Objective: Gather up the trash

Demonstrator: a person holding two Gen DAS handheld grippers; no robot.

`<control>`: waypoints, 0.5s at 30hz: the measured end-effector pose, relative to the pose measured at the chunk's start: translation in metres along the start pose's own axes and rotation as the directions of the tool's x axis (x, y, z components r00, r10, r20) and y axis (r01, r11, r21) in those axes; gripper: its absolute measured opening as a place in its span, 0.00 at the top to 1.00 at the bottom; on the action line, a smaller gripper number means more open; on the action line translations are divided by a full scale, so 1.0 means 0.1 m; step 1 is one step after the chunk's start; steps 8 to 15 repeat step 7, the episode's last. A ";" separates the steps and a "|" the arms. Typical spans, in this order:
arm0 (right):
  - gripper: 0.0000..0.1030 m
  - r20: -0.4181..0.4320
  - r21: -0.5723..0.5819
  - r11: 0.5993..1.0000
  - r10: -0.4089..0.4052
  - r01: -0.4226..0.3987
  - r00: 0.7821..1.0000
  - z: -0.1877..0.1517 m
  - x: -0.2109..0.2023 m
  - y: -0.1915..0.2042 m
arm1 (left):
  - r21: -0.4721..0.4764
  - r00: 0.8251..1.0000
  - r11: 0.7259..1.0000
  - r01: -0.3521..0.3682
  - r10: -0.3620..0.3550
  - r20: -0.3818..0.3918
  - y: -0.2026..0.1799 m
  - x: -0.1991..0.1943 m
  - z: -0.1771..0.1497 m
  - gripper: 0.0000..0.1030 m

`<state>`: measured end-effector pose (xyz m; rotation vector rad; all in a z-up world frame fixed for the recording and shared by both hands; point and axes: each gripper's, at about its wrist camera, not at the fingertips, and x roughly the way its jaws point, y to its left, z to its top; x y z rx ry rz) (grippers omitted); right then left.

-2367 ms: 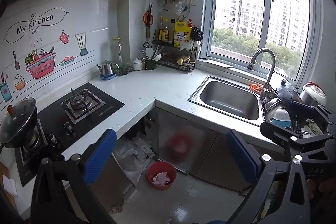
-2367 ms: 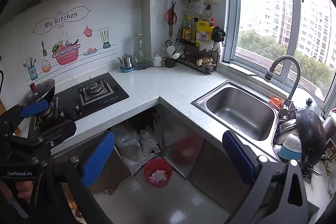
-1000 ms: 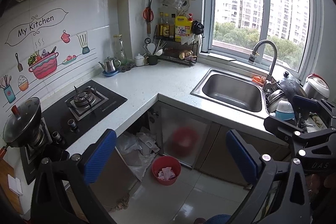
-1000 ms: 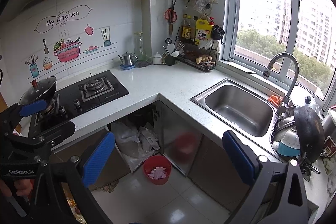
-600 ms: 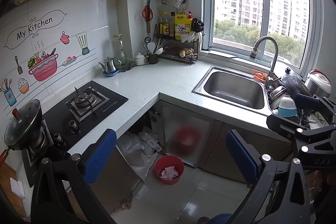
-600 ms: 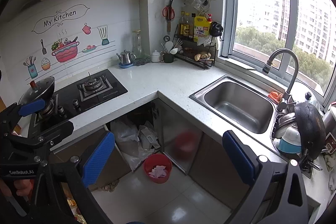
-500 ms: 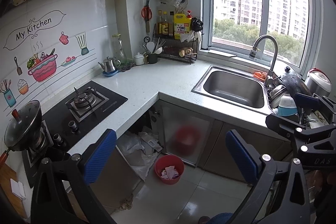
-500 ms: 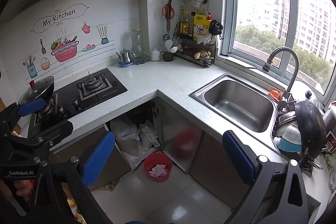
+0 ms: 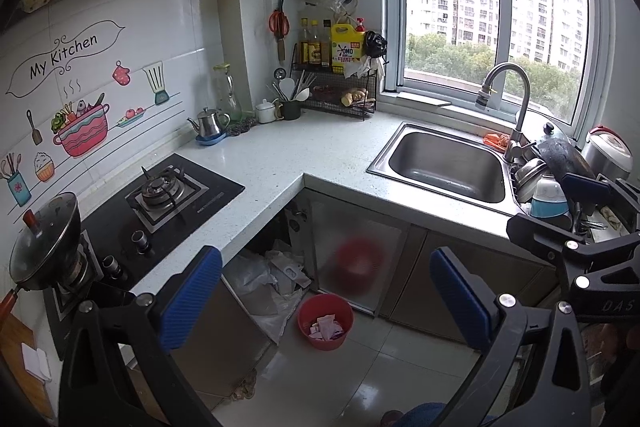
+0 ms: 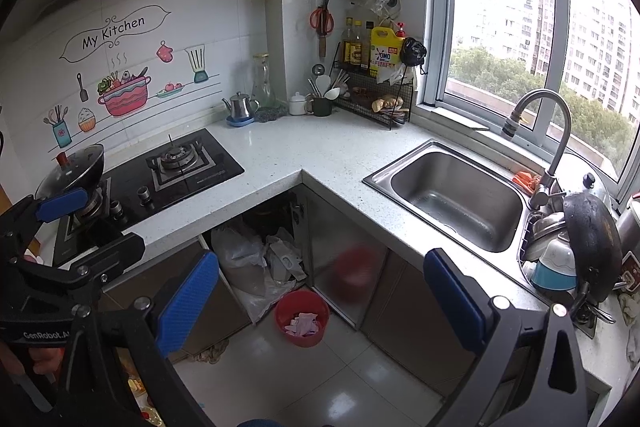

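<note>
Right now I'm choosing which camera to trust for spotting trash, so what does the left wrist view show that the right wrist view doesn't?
Only the left wrist view shows the right gripper at its edge and a white pad low on the left. Only the right wrist view shows the left gripper and a rag on the floor. Both show the red bin holding paper scraps, plastic bags in the open cabinet, and the sink.

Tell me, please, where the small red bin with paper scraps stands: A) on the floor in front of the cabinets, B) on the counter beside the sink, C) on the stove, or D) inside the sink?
A: the red bin stands on the tiled floor before the cabinets.
</note>
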<state>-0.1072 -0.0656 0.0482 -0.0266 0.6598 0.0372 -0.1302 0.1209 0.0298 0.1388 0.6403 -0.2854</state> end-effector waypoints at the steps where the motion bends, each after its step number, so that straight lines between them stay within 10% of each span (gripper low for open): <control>1: 0.01 -0.004 0.001 1.000 0.000 0.000 1.000 0.00 0.00 0.00 | 0.000 1.000 1.000 -0.002 0.002 0.001 0.00 0.00 0.00 0.00; 15: 0.01 -0.005 -0.002 1.000 0.002 -0.002 1.000 0.00 -0.01 0.05 | 0.004 1.000 1.000 0.005 -0.005 -0.002 0.02 -0.01 -0.03 0.00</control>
